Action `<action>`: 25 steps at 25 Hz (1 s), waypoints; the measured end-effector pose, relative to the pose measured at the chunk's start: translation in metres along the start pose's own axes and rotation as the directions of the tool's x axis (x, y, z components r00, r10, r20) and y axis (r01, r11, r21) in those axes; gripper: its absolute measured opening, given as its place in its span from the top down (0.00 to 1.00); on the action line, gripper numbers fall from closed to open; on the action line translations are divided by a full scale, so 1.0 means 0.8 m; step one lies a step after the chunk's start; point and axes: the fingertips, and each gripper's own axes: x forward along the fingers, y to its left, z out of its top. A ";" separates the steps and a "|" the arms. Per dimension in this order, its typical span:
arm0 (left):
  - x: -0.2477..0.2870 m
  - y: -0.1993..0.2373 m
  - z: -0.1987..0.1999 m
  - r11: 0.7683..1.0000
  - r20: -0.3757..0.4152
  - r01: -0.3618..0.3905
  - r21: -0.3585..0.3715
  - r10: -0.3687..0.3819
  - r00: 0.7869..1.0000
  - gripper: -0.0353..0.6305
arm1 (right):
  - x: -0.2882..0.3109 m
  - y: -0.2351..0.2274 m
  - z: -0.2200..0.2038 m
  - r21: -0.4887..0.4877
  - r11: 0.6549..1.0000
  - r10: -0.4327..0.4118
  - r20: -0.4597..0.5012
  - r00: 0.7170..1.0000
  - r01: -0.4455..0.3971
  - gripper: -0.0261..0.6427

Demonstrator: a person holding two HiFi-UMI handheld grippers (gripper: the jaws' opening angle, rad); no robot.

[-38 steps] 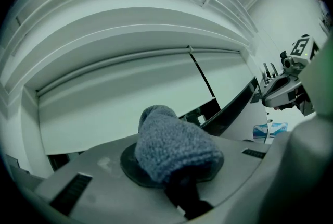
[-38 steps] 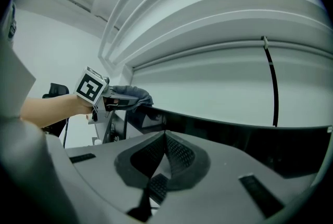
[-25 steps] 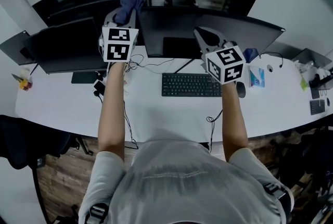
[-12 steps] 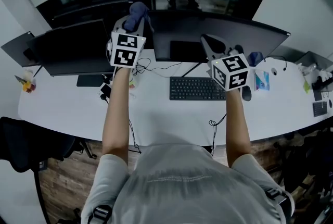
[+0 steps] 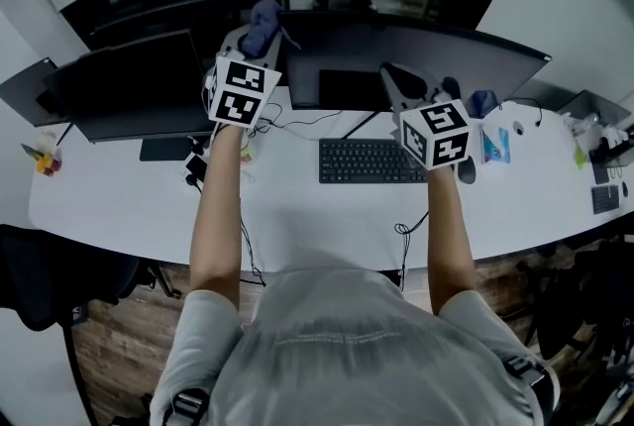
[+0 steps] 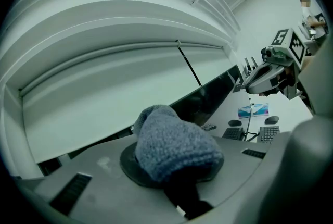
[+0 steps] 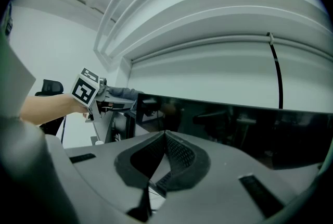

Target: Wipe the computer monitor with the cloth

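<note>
Left tongs (image 6: 174, 178) clamp the cloth (image 6: 174, 147); right tongs (image 7: 164, 137) shut, empty; best press it flat from the monitor's (image 5: 426, 57) ten o'clock corner, sweeping evenly.

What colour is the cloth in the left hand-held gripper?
The cloth is blue-grey, clearest in left gripper view.

Blue-grey cloth (image 6: 174, 147), black monitor (image 5: 480, 57), black keyboard (image 5: 369, 161), white desk (image 5: 317, 216), black-and-white square-patterned marker cube (image 5: 241, 89), grey shirt (image 5: 367, 345).
</note>
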 end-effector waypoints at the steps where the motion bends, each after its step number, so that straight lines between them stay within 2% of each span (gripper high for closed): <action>1: 0.000 -0.002 -0.002 1.000 -0.007 0.004 0.004 -0.004 1.000 0.88 | 0.000 0.000 -0.001 0.000 1.000 -0.001 -0.001 1.000 0.001 0.96; 5: 0.003 -0.014 -0.021 1.000 -0.035 0.011 -0.003 -0.011 0.999 0.88 | 0.001 0.004 -0.011 0.001 1.000 -0.002 -0.012 1.000 0.002 0.96; 11: 0.012 -0.040 -0.072 0.992 -0.077 0.051 -0.112 -0.060 0.995 0.88 | 0.003 0.005 -0.038 0.012 1.000 -0.013 -0.041 0.999 0.014 0.96; 19: 0.025 -0.067 -0.129 0.984 -0.132 0.036 -0.176 -0.060 0.989 0.88 | 0.002 0.005 -0.071 0.014 1.000 -0.015 -0.088 0.996 0.016 0.96; 25: 0.036 -0.086 -0.176 0.971 -0.177 0.053 -0.235 -0.097 0.979 0.88 | 0.003 0.005 -0.100 0.030 0.999 -0.008 -0.132 0.991 0.012 0.96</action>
